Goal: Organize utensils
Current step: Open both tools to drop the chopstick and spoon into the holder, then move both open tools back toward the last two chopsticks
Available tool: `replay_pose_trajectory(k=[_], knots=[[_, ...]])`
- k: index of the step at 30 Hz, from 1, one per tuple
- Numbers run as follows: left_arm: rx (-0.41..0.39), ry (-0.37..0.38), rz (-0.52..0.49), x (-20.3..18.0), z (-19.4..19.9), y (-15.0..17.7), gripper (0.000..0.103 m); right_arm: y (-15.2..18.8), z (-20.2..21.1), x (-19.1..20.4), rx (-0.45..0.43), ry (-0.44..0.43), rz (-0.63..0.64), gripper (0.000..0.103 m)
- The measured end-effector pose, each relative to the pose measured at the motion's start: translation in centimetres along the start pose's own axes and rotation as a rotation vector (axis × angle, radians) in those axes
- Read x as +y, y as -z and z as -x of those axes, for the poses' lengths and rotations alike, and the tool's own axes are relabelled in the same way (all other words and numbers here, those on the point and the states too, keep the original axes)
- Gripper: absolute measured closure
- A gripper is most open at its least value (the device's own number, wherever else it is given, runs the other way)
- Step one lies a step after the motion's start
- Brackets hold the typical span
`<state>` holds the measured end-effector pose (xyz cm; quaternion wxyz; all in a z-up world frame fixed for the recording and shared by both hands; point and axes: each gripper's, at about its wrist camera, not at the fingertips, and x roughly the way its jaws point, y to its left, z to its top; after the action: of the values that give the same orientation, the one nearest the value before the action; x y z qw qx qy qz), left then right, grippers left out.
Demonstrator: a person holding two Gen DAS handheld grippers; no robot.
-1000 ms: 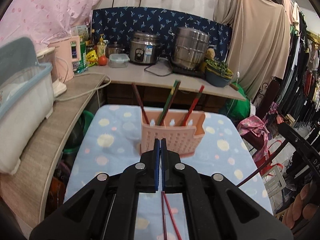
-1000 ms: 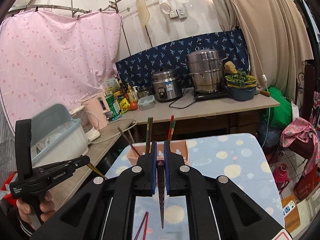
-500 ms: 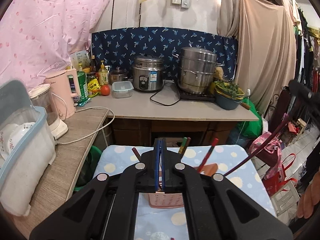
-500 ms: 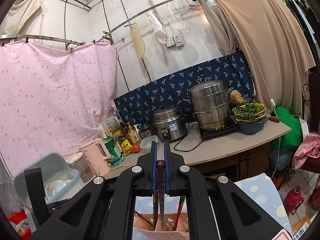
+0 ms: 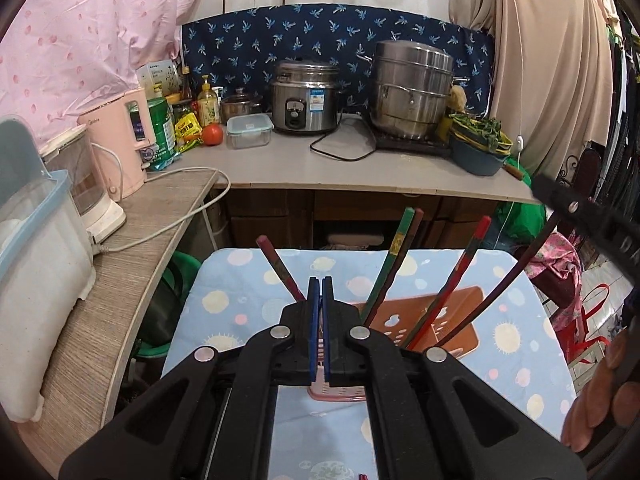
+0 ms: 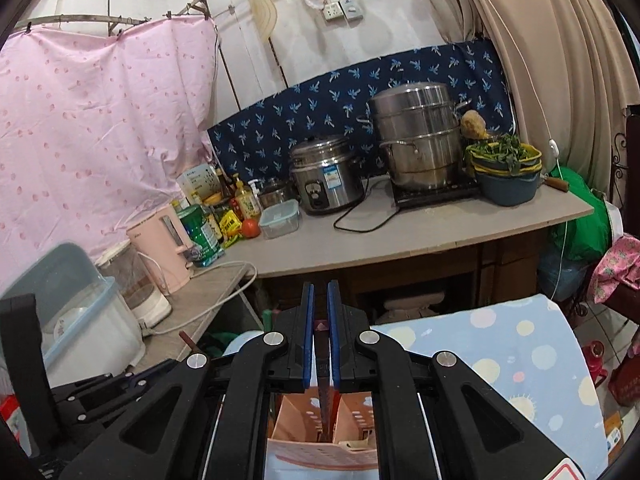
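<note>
- Chopsticks (image 5: 390, 268) stand tilted in the pink holder (image 5: 456, 320) on my dotted blue tablecloth (image 5: 224, 304); from the left camera I count a pair near the middle, a red one (image 5: 460, 276) to its right and one more (image 5: 280, 268) leaning off to the left.
- My left gripper (image 5: 320, 304) is clenched, blue pads pressed together with nothing between them, hanging just in front of the holder.
- My right gripper (image 6: 321, 320) is clamped on a dark chopstick (image 6: 323, 384), whose lower end hangs down into the holder (image 6: 304, 428) below it.
- From the left camera I see that dark chopstick (image 5: 516, 268) slanting from the right gripper's black body (image 5: 592, 220) down into the holder.
- A hand (image 5: 600, 392) shows at the right edge of the left view.
- Behind the table, the counter (image 6: 420, 236) carries a rice cooker (image 6: 326, 180) and a steel steamer pot (image 6: 416, 136).
</note>
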<state>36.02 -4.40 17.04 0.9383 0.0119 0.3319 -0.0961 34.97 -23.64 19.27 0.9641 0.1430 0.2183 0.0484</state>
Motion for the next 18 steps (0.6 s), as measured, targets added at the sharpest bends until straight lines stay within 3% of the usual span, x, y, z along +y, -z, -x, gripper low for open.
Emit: replay_pose_trajectory(k=[3,7,9,11,15,18], knots=[[0.006,-0.003,-0.003,-0.2,-0.2,0.5,0.102,1.0,-0.9,-0.3,0.044,0.008,0.008,0.096],[-0.007,-0.018,0.0,-0.4,-0.1,0.8,0.098,1.5,-0.3,-0.6,0.052,0.019,0.002,0.085],[-0.022,-0.032,-0.003,-0.5,0.4,1.0,0.08,1.6,0.2,-0.7,0.051,0.019,-0.003,0.075],[-0.038,-0.038,-0.004,-0.6,1.0,1.2,0.07,1.7,1.1,-0.8,0.042,0.022,-0.002,0.07],[-0.08,-0.06,-0.026,-1.1,2.8,1.7,0.055,2.1,3.1,-0.6,0.024,0.022,0.007,0.057],[-0.1,-0.064,-0.037,-1.5,4.3,2.2,0.049,2.6,5.1,-0.4,0.015,0.015,0.013,0.054]])
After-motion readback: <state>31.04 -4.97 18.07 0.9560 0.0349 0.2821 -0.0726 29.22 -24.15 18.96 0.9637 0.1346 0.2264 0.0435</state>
